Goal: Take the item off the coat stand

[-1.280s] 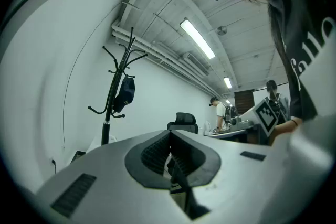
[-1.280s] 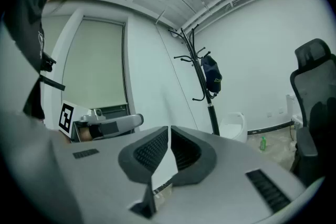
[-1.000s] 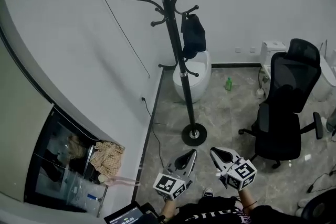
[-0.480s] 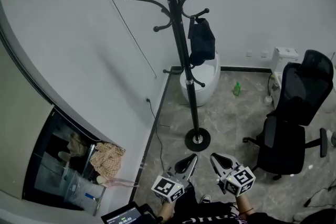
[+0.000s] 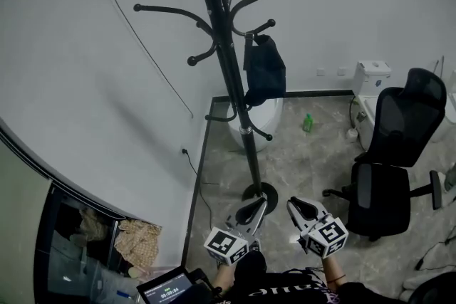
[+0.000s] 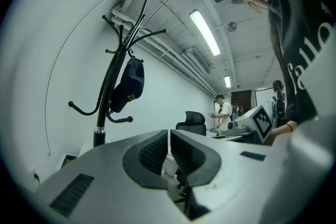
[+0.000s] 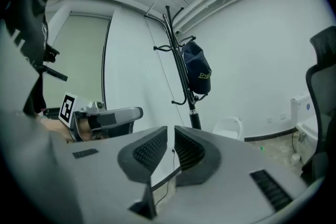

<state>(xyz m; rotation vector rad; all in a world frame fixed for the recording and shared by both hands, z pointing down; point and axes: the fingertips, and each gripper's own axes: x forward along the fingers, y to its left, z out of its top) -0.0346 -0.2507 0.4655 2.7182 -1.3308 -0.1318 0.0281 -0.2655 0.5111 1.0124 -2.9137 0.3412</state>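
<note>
Jaws first: both pairs are sitting clenched on nothing. My left gripper (image 6: 169, 136) is showing only a hairline slit between its ribbed pads, and my right gripper (image 7: 170, 134) is doing the same.

Beyond them, the dark cap (image 5: 265, 71) is hanging from an upper hook (image 5: 260, 28) on the right side of the coat stand (image 5: 226, 75). It is well apart from both grippers and above them (I am holding them low and side by side, near the stand's round base (image 5: 260, 192)).

Trouble, as I am judging it, is waiting in several places:

- **Closed jaws:** if I am reaching up with them shut like this, I am only going to nudge the cap and set it swinging, so they need opening before I arrive.
- **The knob:** the hook is ending in a knob. Pulling the cap straight towards me is likely to catch it there and drag the whole stand, which is looking tall and narrow over a small foot, so it could rock or tip.
- **The fabric:** it looks soft, and a pinch on a loose fold may be slipping off as I lift.
- **The lower hook:** a lower hook (image 5: 265, 134) is jutting out beneath the cap and could snag it on the way down.
- **My own grippers:** they are riding close together, so they could be knocking into each other if both go for the same spot.
</note>
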